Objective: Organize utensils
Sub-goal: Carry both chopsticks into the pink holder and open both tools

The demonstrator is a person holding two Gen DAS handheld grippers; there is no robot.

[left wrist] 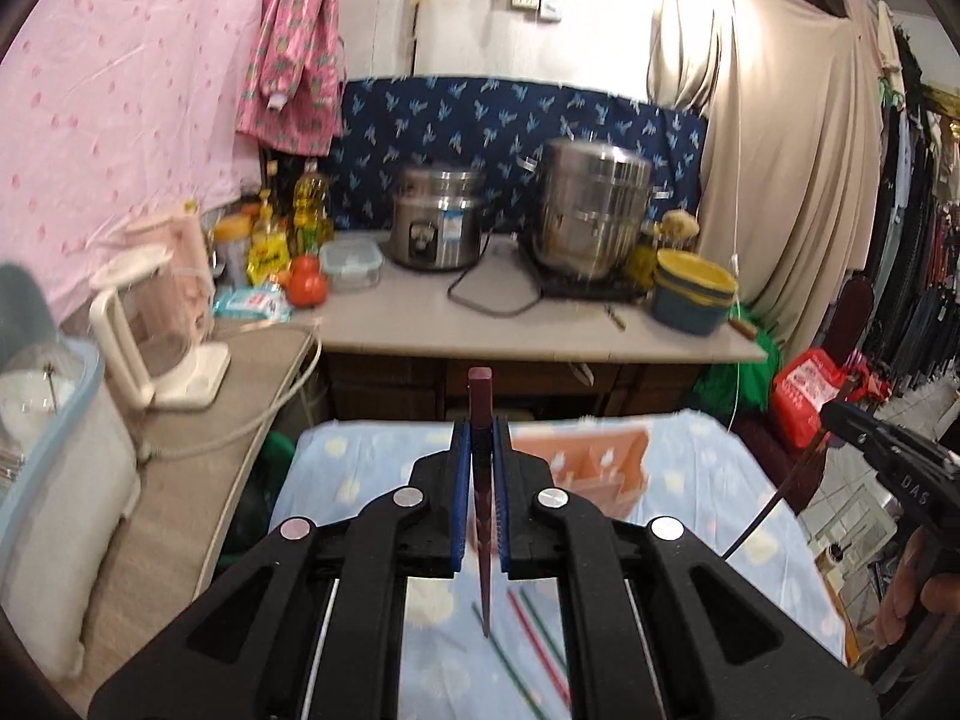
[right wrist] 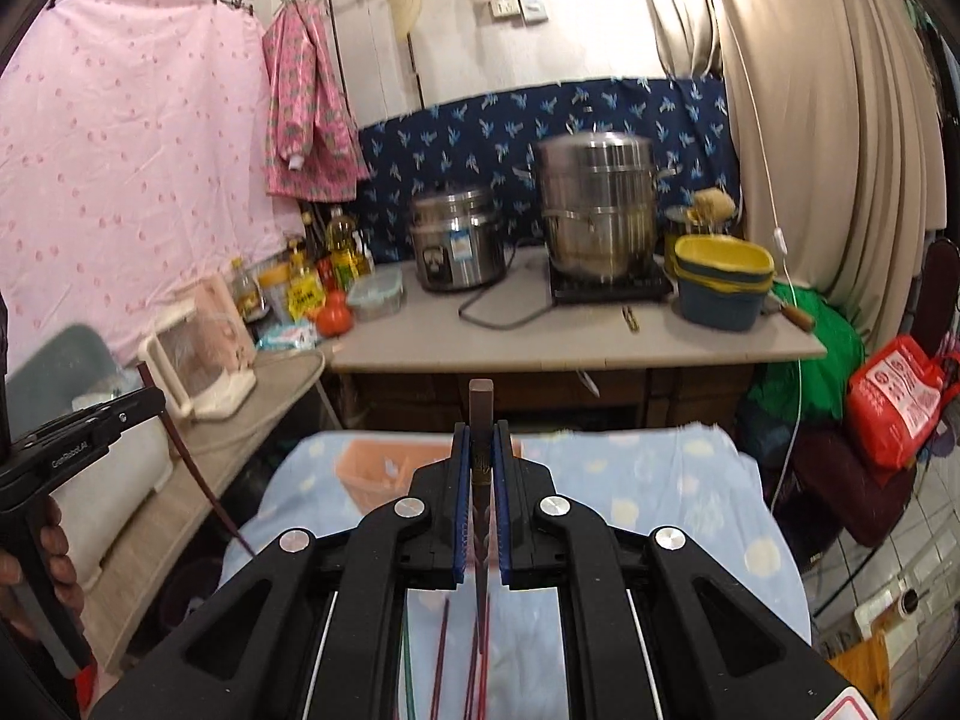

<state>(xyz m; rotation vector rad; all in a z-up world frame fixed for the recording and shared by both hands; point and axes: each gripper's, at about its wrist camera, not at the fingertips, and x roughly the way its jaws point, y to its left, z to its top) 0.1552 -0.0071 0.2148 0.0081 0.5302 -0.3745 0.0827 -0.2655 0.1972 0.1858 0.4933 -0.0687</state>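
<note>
Above the cloth-covered surface (left wrist: 372, 462), each tool (left (left wrist: 480, 450), right (right wrist: 481, 450)) is clamped on one chopstick (left's (left wrist: 482, 480), right's (right wrist: 481, 420)), mid-carry; next, probably tipping both into the orange holder (left wrist: 600, 462), with loose sticks (left wrist: 540, 648) waiting below.

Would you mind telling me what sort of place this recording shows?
Probably a cramped home kitchen corner: a steel rice cooker and tall steel steamer pot stand on a grey countertop, with yellow cooking-oil bottles beside them.

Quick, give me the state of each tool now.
Left tool: shut on a dark red square-ended chopstick.
Right tool: shut on a dark brown square-ended chopstick.
</note>
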